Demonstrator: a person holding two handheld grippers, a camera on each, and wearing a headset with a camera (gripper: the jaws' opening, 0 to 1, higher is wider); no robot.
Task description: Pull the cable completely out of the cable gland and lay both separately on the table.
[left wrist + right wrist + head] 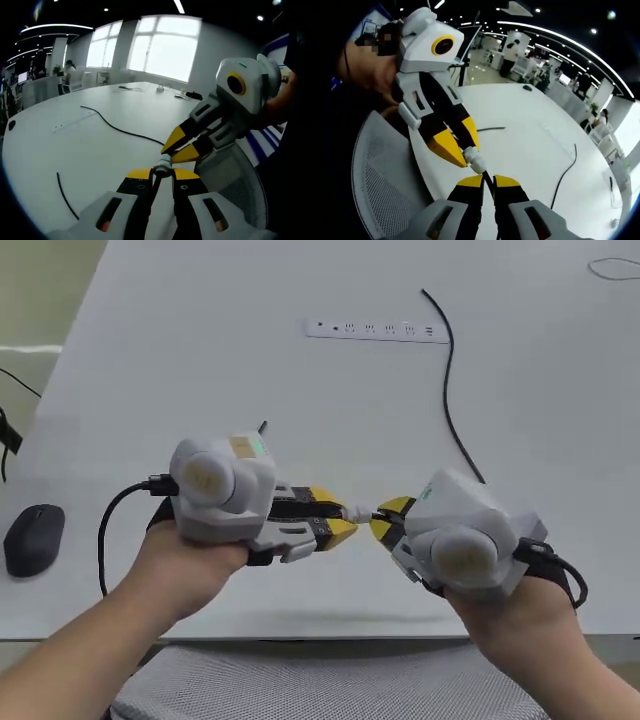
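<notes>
A small white cable gland (358,513) hangs above the table's near edge between both grippers, with a thin black cable (374,514) leaving it toward the right. My left gripper (347,521) points right and is shut on the gland (162,165). Facing it, my right gripper (386,519) is shut on the cable (489,183) just past the gland (474,160). The two sets of yellow jaw tips almost touch. A short black cable end (262,426) shows beyond the left gripper; I cannot tell if it is the same cable.
A white power strip (376,331) lies at the far side of the white table (200,360), its black cord (448,390) running toward me. A dark mouse (33,537) sits at the left edge. A grey mesh chair (300,685) is below the table's front.
</notes>
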